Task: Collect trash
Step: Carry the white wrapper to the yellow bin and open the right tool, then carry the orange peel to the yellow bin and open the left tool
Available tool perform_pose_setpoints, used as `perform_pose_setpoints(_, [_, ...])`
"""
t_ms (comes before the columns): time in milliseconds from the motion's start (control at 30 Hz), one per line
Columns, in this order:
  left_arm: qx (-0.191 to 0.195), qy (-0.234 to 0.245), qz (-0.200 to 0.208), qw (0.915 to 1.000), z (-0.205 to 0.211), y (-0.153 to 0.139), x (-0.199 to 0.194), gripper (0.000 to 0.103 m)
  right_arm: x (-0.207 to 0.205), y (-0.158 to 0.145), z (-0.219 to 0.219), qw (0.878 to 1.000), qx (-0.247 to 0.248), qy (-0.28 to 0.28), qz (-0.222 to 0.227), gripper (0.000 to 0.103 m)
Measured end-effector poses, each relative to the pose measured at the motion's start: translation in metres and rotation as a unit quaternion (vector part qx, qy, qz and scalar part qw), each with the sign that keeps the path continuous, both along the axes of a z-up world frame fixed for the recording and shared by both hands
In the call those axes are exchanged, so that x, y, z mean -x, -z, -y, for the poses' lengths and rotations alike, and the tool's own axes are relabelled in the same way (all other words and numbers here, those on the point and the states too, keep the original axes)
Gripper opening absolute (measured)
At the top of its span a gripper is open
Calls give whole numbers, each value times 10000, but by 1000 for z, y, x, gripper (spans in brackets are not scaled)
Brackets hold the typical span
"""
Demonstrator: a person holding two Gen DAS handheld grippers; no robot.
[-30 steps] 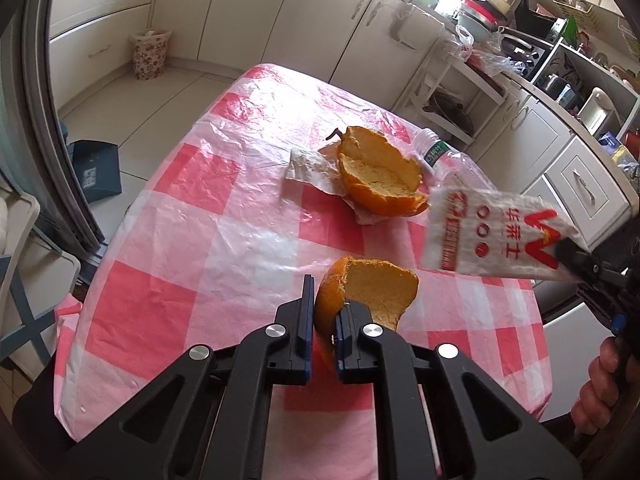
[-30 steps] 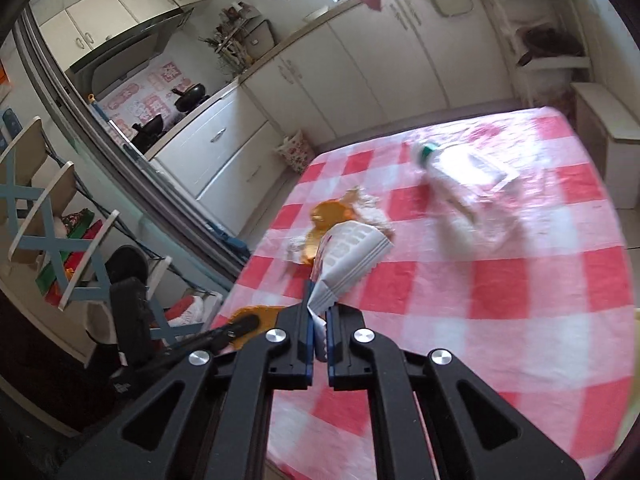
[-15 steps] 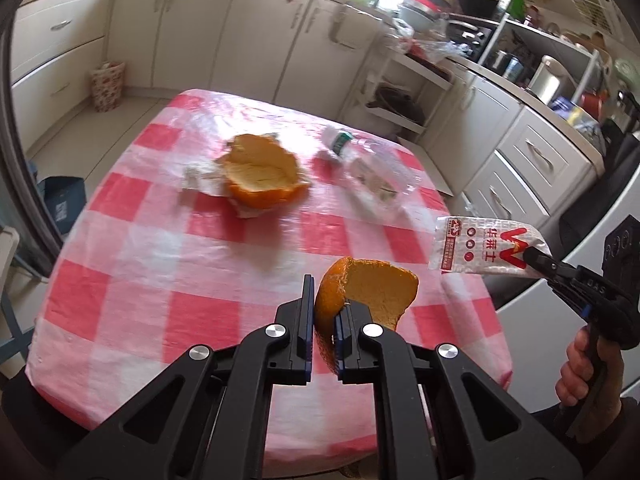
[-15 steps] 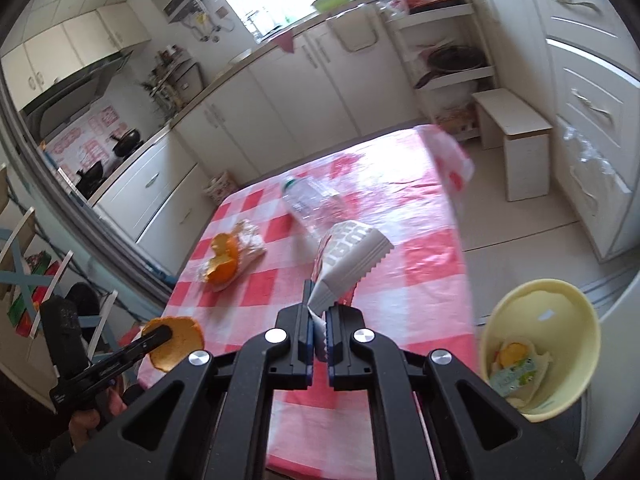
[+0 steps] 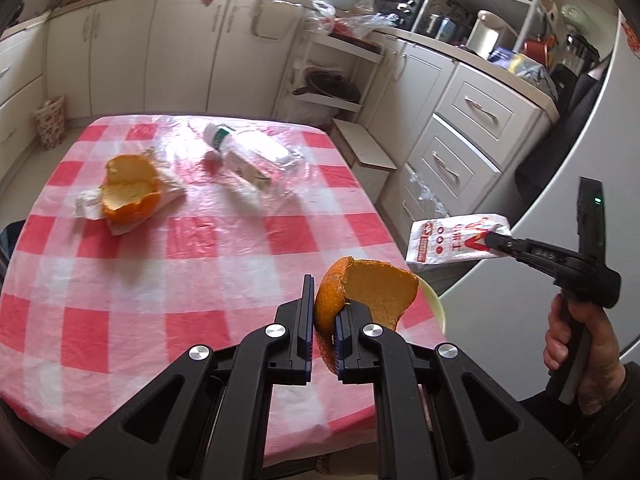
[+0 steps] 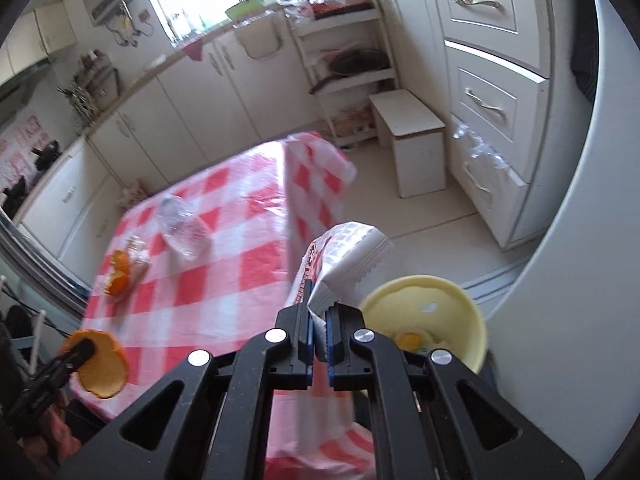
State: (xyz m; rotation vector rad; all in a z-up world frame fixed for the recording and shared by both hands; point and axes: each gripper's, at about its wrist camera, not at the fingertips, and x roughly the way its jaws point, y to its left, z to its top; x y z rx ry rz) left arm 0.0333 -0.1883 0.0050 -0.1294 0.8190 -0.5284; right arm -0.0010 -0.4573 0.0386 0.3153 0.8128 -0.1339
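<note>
Peel half [image 5: 362, 294] sat clamped in the left gripper [image 5: 323, 330] above the table [image 5: 132, 280] edge; the right gripper [image 6: 319, 330] pinched a white wrapper [image 6: 344, 258] beside the yellow bin [image 6: 430, 306] beyond that edge.

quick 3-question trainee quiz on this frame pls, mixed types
1. True or false: the left gripper is shut on a piece of orange peel.
2. What does the right gripper hold? A) the plastic bottle B) a white snack wrapper C) nothing
3. Fill in: the yellow bin stands on the floor beside the checked ____, and already has some trash in it.

Key
1. True.
2. B. The bottle lies on the table, next to the other orange peel on paper.
3. Table.
</note>
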Motion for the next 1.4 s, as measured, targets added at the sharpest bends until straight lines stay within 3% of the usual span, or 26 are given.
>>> perform_pose_setpoints(200, [-123, 216, 118, 9996, 31, -5, 8, 8, -19, 28, 26, 9960, 447, 73, -768, 5])
perform_pose_setpoints(433, [-239, 414, 88, 9988, 65, 0, 10, 8, -45, 72, 48, 9860, 243, 4, -1647, 6])
perform_pose_setpoints(500, [-275, 469, 68, 9985, 76, 3, 8, 8, -50, 84, 55, 9819, 160, 58, -1885, 9])
perform_pose_setpoints(567, [-306, 513, 18, 9982, 86, 8, 4, 8, -50, 89, 64, 9804, -66, 207, -1961, 30])
perform_pose_setpoints(600, [-316, 529, -7, 9981, 91, 11, 2, 8, -49, 86, 68, 9812, -108, 322, -1898, 44])
perform_pose_setpoints(667, [-337, 573, -71, 9978, 103, 17, -2, 8, -46, 75, 71, 9845, -191, 434, -1689, 46])
perform_pose_setpoints(800, [-432, 715, -211, 9963, 134, 34, -11, 8, -35, 32, 79, 9928, -504, 724, -810, 54])
perform_pose_setpoints(867, [-503, 788, -296, 9952, 155, 45, -15, 8, -32, 14, 81, 9943, -541, 813, -429, 60])
perform_pose_setpoints(1000, [-624, 957, -376, 9927, 193, 61, -23, 8, -23, -15, 82, 9927, -758, 905, 245, 62])
perform_pose_setpoints(1233, [-747, 1178, -745, 9874, 246, 85, -40, 11, -30, -20, 91, 9887, -1045, 975, 453, 62])
perform_pose_setpoints(1367, [-695, 1232, -916, 9857, 255, 89, -45, 22, -30, -24, 95, 9867, -1120, 1035, 566, 62])
perform_pose_setpoints(1400, [-671, 1261, -928, 9854, 256, 89, -45, 29, -31, -25, 94, 9864, -1133, 1040, 584, 62])
